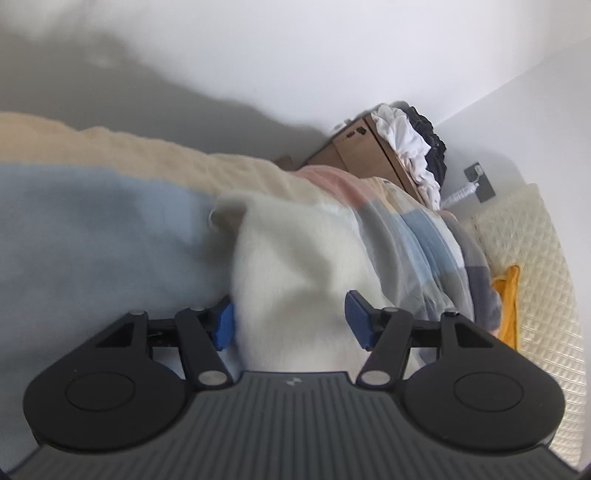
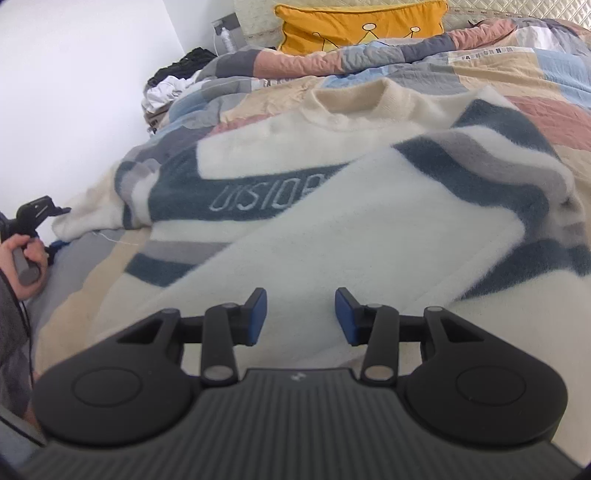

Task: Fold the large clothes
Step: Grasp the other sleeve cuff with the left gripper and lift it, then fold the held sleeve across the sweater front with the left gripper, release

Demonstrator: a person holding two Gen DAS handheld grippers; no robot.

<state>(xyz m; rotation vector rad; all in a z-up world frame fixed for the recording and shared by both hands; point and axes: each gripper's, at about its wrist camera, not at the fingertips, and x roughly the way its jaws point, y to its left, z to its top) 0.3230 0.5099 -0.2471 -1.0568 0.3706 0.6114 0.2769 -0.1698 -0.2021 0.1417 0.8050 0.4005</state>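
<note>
Right gripper [image 2: 300, 317] fingers apart above cream-and-navy sweater [image 2: 332, 229] on quilt [image 2: 369, 62].

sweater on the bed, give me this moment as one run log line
stage: mid-fold | sweater: on quilt, one side folded over front | left gripper: open, cream fabric between fingers | right gripper: open, over sweater

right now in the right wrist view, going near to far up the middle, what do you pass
right gripper → folded-over white panel of the sweater → its cream collar → patchwork quilt → yellow pillow
</note>
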